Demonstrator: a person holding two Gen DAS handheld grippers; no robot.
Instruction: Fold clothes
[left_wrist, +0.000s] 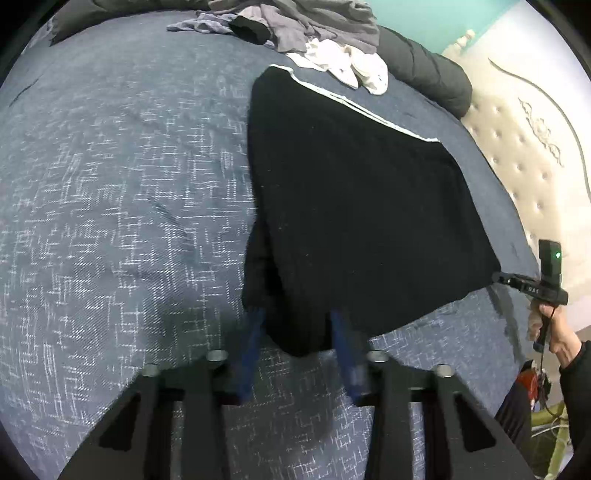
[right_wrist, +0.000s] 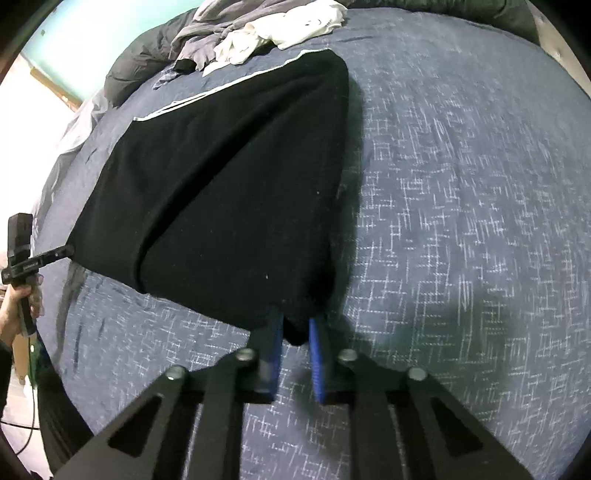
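- Left wrist view: left gripper (left_wrist: 300, 332) has the near-left corner of the black garment (left_wrist: 351, 206) bunched between its blue fingers (left_wrist: 252, 350). The jaws stand fairly wide, so I judge the hold loose. Risk: the corner slips out if tension rises.
- Same view: the garment spans the blue bedspread (left_wrist: 110, 184), near edge lifted, far edge with white trim down on the bed. The clothes pile (left_wrist: 314, 33) sits just beyond that trim. Risk: carrying the fold too far lands it on the pile.
- Right wrist view: right gripper (right_wrist: 296, 332) is clamped on the other near corner, fingers (right_wrist: 273, 332) nearly together with cloth between. A diagonal crease runs across the garment. Risk: uneven pull between the two grippers sets that crease into a skewed fold.
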